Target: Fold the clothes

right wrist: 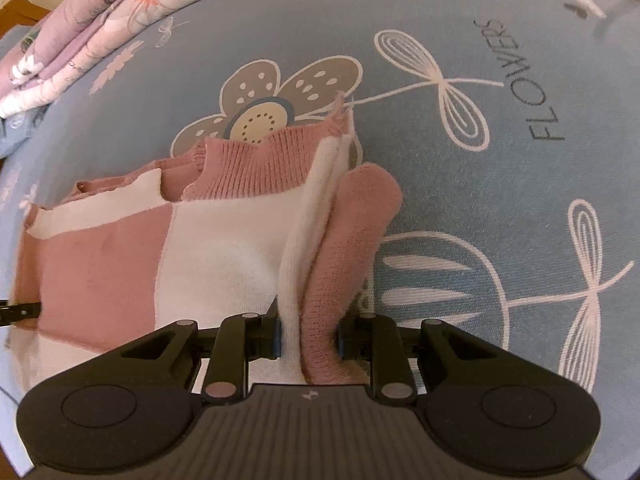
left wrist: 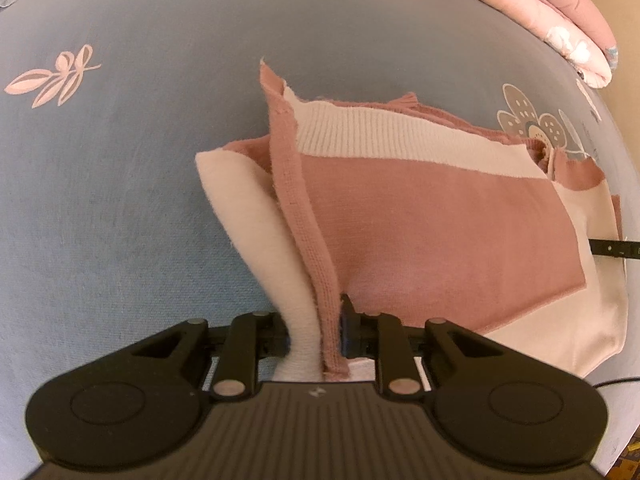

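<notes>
The pink-and-cream sweater (left wrist: 432, 216) lies on the blue floral bedsheet (left wrist: 120, 184). On its left side the left gripper (left wrist: 314, 338) has its fingers clenched on a bunched edge, and on the right the right gripper (right wrist: 308, 334) pinches the other edge, probably to carry both over for a fold. There's lots of bare sheet around, with only the folded quilt (right wrist: 80, 40) at the far edge.

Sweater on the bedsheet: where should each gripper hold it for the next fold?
Hold the sweater by its two raised side edges, from above: the left gripper and right gripper already pinch those bunched layers. The middle lies flat on the bedsheet.
</notes>
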`<state>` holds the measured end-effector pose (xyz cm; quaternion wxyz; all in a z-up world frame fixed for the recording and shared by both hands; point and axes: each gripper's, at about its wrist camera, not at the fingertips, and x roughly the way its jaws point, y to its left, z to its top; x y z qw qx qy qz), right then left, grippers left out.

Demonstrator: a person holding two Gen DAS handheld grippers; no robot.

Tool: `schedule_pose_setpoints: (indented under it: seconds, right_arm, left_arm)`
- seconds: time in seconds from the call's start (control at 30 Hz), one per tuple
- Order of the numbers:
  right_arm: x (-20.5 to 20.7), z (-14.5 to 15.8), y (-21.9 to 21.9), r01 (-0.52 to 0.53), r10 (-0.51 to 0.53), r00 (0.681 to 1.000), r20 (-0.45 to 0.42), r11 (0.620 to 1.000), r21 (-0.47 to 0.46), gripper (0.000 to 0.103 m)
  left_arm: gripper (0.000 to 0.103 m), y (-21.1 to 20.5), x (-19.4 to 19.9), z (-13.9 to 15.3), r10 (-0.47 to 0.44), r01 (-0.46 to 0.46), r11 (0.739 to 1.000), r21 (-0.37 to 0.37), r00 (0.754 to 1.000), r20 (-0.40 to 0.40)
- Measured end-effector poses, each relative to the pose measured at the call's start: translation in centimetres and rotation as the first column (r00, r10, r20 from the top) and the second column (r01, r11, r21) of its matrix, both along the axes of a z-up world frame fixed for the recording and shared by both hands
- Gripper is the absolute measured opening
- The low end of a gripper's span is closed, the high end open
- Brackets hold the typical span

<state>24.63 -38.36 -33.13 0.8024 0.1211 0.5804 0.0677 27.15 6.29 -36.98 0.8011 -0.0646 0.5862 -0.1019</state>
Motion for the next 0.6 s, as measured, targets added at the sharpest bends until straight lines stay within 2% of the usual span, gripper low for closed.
schedule_pose_setpoints:
  seconds: [0.17, 0.4, 0.6]
  right_arm:
    - [-0.3, 0.6, 1.4, 0.011, -0.01, 1.0, 0.021, 0.997, -0.072, 0.026]
    - [-0.7, 1.3, 1.3, 0.044, -0.041, 0.998, 0.047, 0.997, -0.069, 0.025]
    - [-0.8, 3.3, 1.8, 0.026, -0.021, 0.997, 0.073, 0.997, -0.066, 0.024]
  left_arm:
    - [0.018, 0.3, 0.0, 0.0, 0.025, -0.025, 0.999, -0.02, 1.0, 0.002]
    - [0.018, 0.0, 0.2, 0.1, 0.047, -0.047, 0.999, -0.013, 0.999, 0.004]
    - [0.018, -0.2, 0.2, 0.7, 0.068, -0.068, 0.997, -0.04, 0.998, 0.016]
